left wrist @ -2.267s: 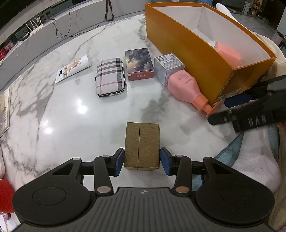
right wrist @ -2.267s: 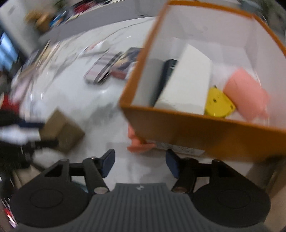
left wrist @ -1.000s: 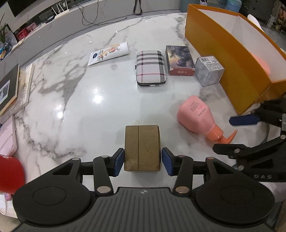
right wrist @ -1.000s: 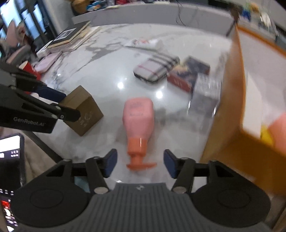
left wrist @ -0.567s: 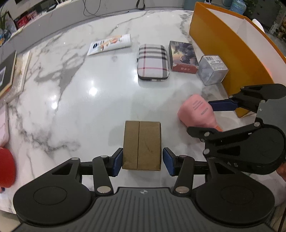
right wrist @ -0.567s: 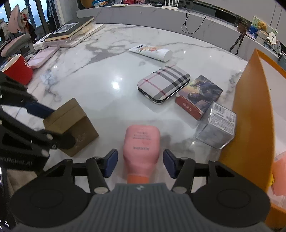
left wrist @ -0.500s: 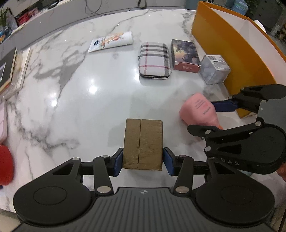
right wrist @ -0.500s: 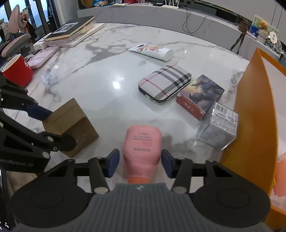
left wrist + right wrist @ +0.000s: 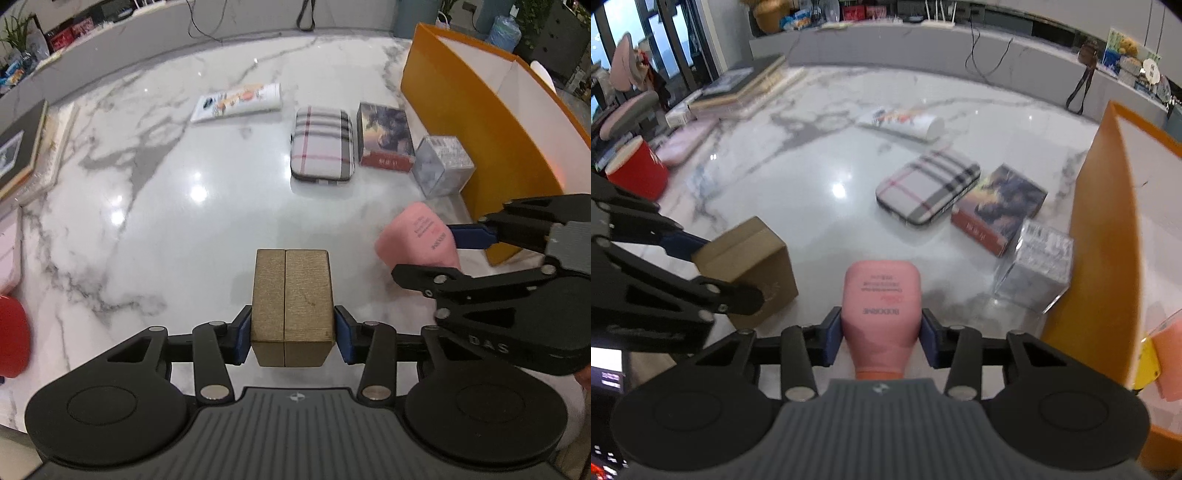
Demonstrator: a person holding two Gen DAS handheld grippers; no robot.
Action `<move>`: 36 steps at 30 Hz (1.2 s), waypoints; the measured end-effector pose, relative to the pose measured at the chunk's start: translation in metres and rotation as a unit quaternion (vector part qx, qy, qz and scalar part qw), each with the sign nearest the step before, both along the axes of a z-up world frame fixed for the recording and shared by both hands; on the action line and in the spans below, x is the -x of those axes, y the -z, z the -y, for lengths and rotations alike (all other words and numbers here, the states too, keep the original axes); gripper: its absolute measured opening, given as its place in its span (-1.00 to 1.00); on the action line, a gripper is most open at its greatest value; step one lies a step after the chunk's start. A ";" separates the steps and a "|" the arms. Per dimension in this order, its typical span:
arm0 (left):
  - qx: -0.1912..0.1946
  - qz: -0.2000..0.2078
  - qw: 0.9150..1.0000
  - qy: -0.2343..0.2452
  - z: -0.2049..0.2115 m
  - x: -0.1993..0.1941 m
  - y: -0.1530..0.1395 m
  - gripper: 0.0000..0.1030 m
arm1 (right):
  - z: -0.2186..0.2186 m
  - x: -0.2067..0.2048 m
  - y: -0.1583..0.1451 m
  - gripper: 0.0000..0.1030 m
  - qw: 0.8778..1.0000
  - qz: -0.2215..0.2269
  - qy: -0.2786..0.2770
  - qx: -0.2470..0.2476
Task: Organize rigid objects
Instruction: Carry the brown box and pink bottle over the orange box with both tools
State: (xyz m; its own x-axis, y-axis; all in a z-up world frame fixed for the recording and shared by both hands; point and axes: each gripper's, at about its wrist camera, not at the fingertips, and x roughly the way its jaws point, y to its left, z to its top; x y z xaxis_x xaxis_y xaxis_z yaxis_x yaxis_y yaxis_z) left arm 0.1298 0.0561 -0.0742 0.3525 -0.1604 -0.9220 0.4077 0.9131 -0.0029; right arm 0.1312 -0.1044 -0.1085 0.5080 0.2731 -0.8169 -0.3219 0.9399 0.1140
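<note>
White marble worktop point(image 9: 155, 206) in a cluttered room, left gripper point(image 9: 293, 338) fingers just closed onto a brown box point(image 9: 291, 306), right gripper point(image 9: 881, 341) fingers just closed onto a pink bottle point(image 9: 881, 310), right view alone shows a red cup point(image 9: 637, 171), orange bin point(image 9: 491, 140) at right.

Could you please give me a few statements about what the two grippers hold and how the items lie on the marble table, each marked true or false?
1. The left gripper clamps a brown cardboard box. True.
2. The right gripper is empty. False: its blue pads press on a pink plastic bottle.
3. The plaid zip case lies inside the orange storage box. False: it lies on the white marble table, beside a book with a dark picture cover.
4. A white printed tube lies on the table beyond the case. True.
</note>
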 end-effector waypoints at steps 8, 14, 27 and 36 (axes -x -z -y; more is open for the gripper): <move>0.019 0.043 0.999 0.002 0.019 0.004 -0.036 -0.01 | 0.021 0.013 -0.042 -0.16 0.998 0.054 0.012 -0.020; 0.035 0.079 0.996 0.021 0.047 0.004 -0.069 -0.01 | 0.049 0.019 -0.076 -0.16 0.995 0.092 0.032 -0.026; 0.064 0.125 0.986 0.091 0.138 -0.006 -0.103 -0.01 | 0.134 0.021 -0.103 -0.16 0.986 0.125 0.112 -0.005; 0.035 0.129 0.978 0.160 0.201 -0.014 -0.086 -0.01 | 0.178 0.007 -0.078 -0.16 0.985 0.096 0.145 0.023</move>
State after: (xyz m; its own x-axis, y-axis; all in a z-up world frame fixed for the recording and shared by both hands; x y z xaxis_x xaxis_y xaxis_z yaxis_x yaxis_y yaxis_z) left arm 0.1436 -0.1452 0.0122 0.4929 -0.3592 -0.7925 0.6678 0.7401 0.0799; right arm 0.1241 -0.2819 -0.0304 0.7055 0.0599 -0.7062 -0.0517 0.9981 0.0330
